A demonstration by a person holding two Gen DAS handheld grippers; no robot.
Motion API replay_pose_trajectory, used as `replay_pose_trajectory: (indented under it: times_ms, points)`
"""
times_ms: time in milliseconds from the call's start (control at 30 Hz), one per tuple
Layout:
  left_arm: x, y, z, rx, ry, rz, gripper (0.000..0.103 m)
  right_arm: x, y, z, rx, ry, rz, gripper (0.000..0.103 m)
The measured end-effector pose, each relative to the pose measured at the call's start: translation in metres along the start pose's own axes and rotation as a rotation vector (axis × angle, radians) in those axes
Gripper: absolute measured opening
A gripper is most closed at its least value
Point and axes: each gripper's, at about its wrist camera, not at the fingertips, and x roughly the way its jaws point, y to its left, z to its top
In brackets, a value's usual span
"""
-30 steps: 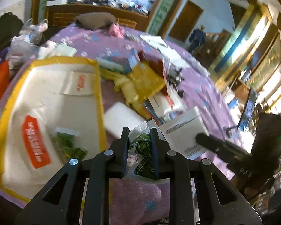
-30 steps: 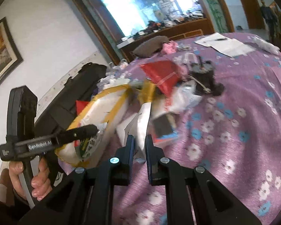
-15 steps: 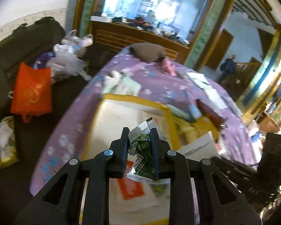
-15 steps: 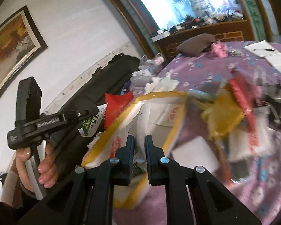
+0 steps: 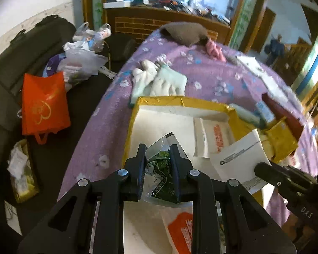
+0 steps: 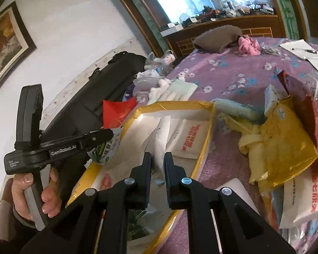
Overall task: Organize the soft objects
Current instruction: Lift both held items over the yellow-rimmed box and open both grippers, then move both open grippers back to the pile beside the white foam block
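Pinching a green packet (image 5: 162,173), the left gripper (image 5: 158,165) jaws narrow; right gripper (image 6: 158,165) clamps a white envelope (image 6: 160,146).

left gripper (image 5: 158,163): fingers clamped, tilted down | right gripper (image 6: 158,165): apparently shut

"GenRobot.AI" on the left gripper (image 6: 99,136) body, "DAS" on the right gripper's handle (image 5: 305,209), red Chinese print unreadable on white pouches.
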Motion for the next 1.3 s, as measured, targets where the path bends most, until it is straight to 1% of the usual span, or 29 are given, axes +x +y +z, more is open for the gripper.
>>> replay_pose_trajectory:
  times_ms: [67, 133, 233, 300, 333, 367, 400, 433, 467, 500, 533, 567, 600, 633, 667, 733, 767, 833, 867, 900, 933, 967, 1033, 1067, 1100, 1200, 1300]
  points:
    - [0.012, -0.001, 0.000, 0.008, 0.034, 0.002, 0.022, 0.008, 0.001, -0.003, -0.007, 0.016, -0.012, 0.010]
    - [0.017, -0.001, -0.001, 0.006, 0.037, -0.006, 0.022, 0.014, 0.003, -0.005, -0.016, 0.026, -0.023, 0.012]
    - [0.023, 0.004, -0.003, -0.026, 0.047, -0.032, 0.023, 0.021, 0.006, -0.008, -0.036, 0.046, -0.039, 0.013]
    - [0.029, 0.010, -0.004, -0.051, 0.077, -0.048, 0.023, 0.023, 0.006, -0.009, -0.039, 0.045, -0.047, 0.013]
    - [0.032, 0.010, -0.004, -0.057, 0.087, -0.055, 0.028, 0.023, 0.007, -0.009, -0.043, 0.042, -0.053, 0.013]
    - [0.034, 0.011, -0.005, -0.068, 0.100, -0.065, 0.031, 0.023, 0.007, -0.009, -0.048, 0.043, -0.059, 0.013]
    - [0.037, 0.013, -0.007, -0.079, 0.112, -0.074, 0.031, 0.023, 0.007, -0.009, -0.051, 0.043, -0.065, 0.013]
    - [0.037, 0.012, -0.007, -0.080, 0.106, -0.075, 0.032, 0.023, 0.008, -0.009, -0.056, 0.040, -0.071, 0.013]
    - [0.036, 0.012, -0.007, -0.086, 0.095, -0.080, 0.034, 0.023, 0.009, -0.009, -0.065, 0.035, -0.080, 0.015]
    - [0.034, 0.014, -0.008, -0.113, 0.081, -0.107, 0.037, 0.022, 0.010, -0.010, -0.069, 0.027, -0.074, 0.022]
    - [0.033, 0.016, -0.008, -0.131, 0.070, -0.129, 0.041, 0.021, 0.011, -0.010, -0.072, 0.018, -0.059, 0.035]
    - [0.032, 0.017, -0.008, -0.149, 0.059, -0.150, 0.044, 0.020, 0.012, -0.010, -0.077, 0.010, -0.039, 0.043]
    - [0.031, 0.018, -0.008, -0.161, 0.052, -0.164, 0.045, 0.016, 0.014, -0.010, -0.088, -0.005, -0.029, 0.062]
    - [0.030, 0.019, -0.009, -0.171, 0.052, -0.172, 0.048, 0.011, 0.018, -0.010, -0.102, -0.031, -0.033, 0.072]
    - [0.027, 0.021, -0.009, -0.188, 0.053, -0.178, 0.053, 0.005, 0.020, -0.010, -0.108, -0.046, -0.031, 0.074]
    - [0.021, 0.024, -0.011, -0.224, 0.044, -0.199, 0.053, -0.003, 0.023, -0.011, -0.115, -0.058, -0.010, 0.076]
    - [0.014, 0.025, -0.012, -0.240, 0.027, -0.212, 0.053, -0.009, 0.024, -0.012, -0.122, -0.057, 0.001, 0.076]
    - [-0.008, 0.021, -0.018, -0.255, -0.048, -0.227, 0.053, -0.020, 0.024, -0.014, -0.129, -0.060, 0.019, 0.076]
    - [-0.025, 0.013, -0.023, -0.246, -0.114, -0.242, 0.053, -0.030, 0.024, -0.018, -0.136, -0.067, 0.034, 0.076]
    - [-0.036, 0.005, -0.027, -0.231, -0.154, -0.263, 0.053, -0.035, 0.023, -0.020, -0.136, -0.073, 0.036, 0.076]
    - [-0.042, -0.002, -0.030, -0.219, -0.171, -0.276, 0.056, -0.045, 0.020, -0.025, -0.130, -0.085, 0.038, 0.076]
    - [-0.048, -0.015, -0.036, -0.196, -0.184, -0.291, 0.062, -0.053, 0.016, -0.028, -0.119, -0.089, 0.041, 0.076]
    - [-0.050, -0.038, -0.044, -0.141, -0.172, -0.326, 0.064, -0.064, 0.006, -0.036, -0.090, -0.086, 0.036, 0.076]
    - [-0.049, -0.057, -0.048, -0.076, -0.133, -0.361, 0.064, -0.069, -0.001, -0.040, -0.069, -0.081, 0.029, 0.076]
    - [-0.047, -0.070, -0.051, -0.048, -0.096, -0.390, 0.064, -0.074, -0.007, -0.045, -0.053, -0.077, 0.022, 0.076]
    - [-0.042, -0.097, -0.055, -0.049, -0.017, -0.463, 0.064, -0.091, -0.024, -0.057, -0.022, -0.077, -0.023, 0.076]
    - [-0.035, -0.120, -0.055, -0.067, 0.053, -0.554, 0.064, -0.109, -0.046, -0.067, 0.025, -0.086, -0.058, 0.076]
